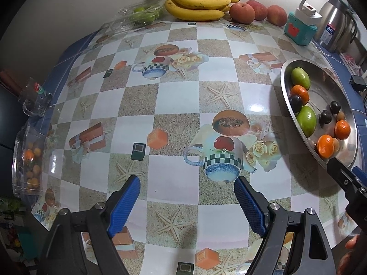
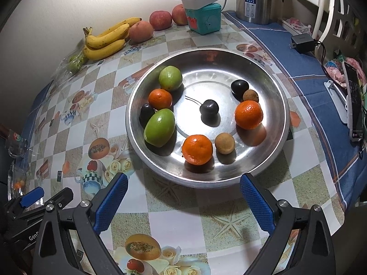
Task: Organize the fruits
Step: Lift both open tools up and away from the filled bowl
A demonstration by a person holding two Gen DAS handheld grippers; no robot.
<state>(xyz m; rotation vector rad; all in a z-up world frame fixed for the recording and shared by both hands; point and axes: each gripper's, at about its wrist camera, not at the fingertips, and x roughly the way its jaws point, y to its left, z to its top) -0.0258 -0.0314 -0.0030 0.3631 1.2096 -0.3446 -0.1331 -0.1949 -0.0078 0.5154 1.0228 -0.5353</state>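
Both released and holding nothing, the left gripper (image 1: 187,191) and right gripper (image 2: 183,189) hover above the desk (image 1: 174,100) beside the steel bowl (image 2: 278,142) holding tangerines (image 2: 197,149), green fruits (image 2: 159,127) and dark plums (image 2: 209,109).

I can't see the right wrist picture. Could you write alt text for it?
A round metal tray on a patterned tablecloth holds three oranges, two green fruits, three dark plums and two small brown fruits. The open right hand-held gripper hovers empty before it. Bananas and apples line the wall.
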